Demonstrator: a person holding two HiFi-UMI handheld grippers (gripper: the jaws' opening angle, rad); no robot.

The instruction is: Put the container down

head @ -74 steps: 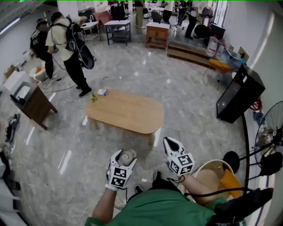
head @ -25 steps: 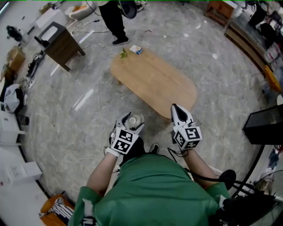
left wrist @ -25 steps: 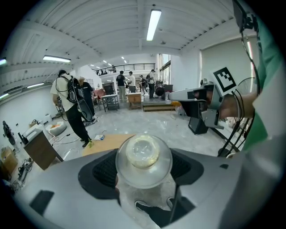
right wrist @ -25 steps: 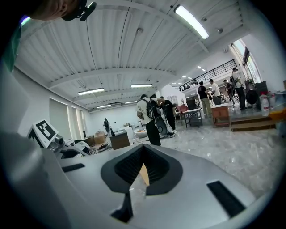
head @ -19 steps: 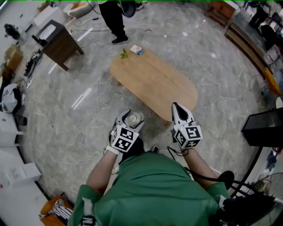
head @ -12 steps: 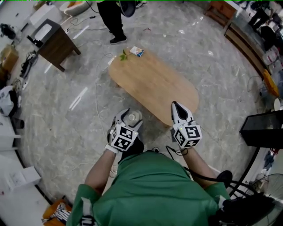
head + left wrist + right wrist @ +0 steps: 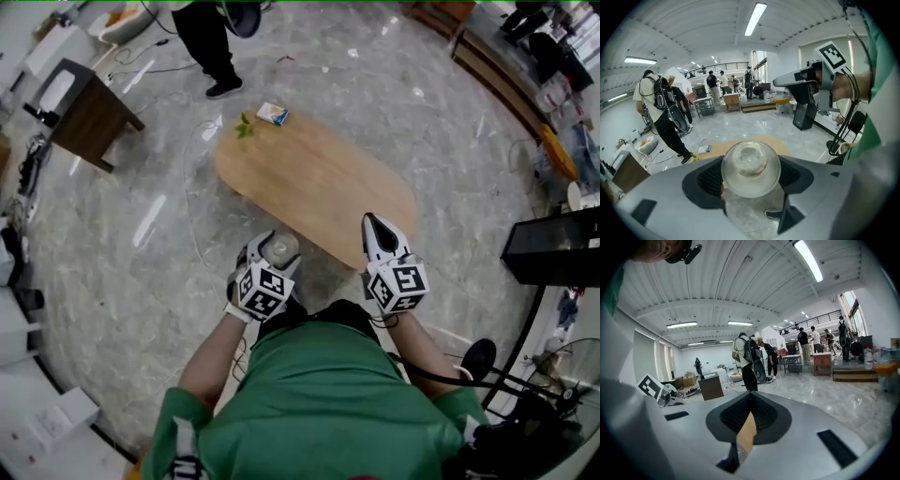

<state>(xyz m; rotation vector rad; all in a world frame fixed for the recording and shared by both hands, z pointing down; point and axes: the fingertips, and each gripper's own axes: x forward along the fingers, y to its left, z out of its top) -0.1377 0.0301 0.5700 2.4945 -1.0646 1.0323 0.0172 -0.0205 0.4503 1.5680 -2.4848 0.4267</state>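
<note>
Spreading widest is a grey marble floor (image 7: pixel 131 281) in a big white hall, with a ribbed ceiling (image 7: pixel 708 28) and strip lights (image 7: pixel 755 18) overhead. An oval wooden desk (image 7: pixel 319 178) stands low on the floor, with its near end just ahead of both tools. A black cabinet (image 7: pixel 553 258) sits at the right and a dark wooden side cabinet (image 7: pixel 80 112) at the far left. A person in black trousers (image 7: pixel 202 37) stands past the desk's far end.

The left tool (image 7: pixel 274 255) has its jaws closed on a clear round container (image 7: pixel 751 168), which is carried in the air over the floor, just short of the desk's near edge. The container's round end faces back and upward. Its long axis seems to run roughly along the jaws, though the clear wall makes that hard to judge. The right tool (image 7: pixel 373 228) has its jaws brought together on nothing, with the tip over the desk's near rim.

At the desk's far end lie a small printed packet (image 7: pixel 273 113) and, just beside it, a green sprig (image 7: pixel 244 127). The packet's print is too small to read. Each tool's cube shows only black-and-white square markers.
</note>
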